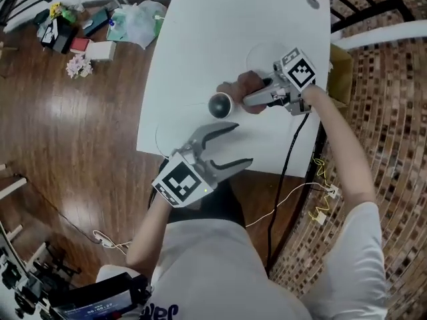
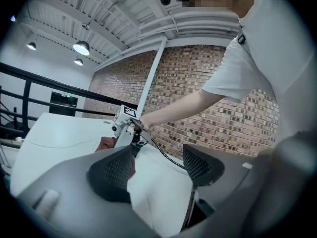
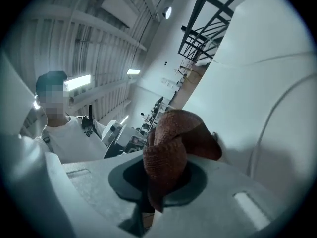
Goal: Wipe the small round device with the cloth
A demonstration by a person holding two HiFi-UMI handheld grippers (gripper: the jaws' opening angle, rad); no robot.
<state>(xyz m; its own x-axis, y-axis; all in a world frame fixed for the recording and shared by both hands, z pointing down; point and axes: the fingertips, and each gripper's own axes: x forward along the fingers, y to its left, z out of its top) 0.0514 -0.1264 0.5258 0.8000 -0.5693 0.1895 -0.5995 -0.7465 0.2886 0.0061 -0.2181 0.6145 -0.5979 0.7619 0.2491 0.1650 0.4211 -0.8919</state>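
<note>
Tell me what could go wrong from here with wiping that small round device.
1. The small dark round device stands unheld on the white table. The left hand-held gripper is open and apart from it, so a push from the cloth may roll or slide it.
2. The brown textured cloth is bunched in the right hand-held gripper, with little of it sticking out, so the hard jaw tips might scrape the device.

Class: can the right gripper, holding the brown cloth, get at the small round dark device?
Probably yes: the right gripper and brown woven cloth sit beside the small round dark device on the white table, nothing between.
</note>
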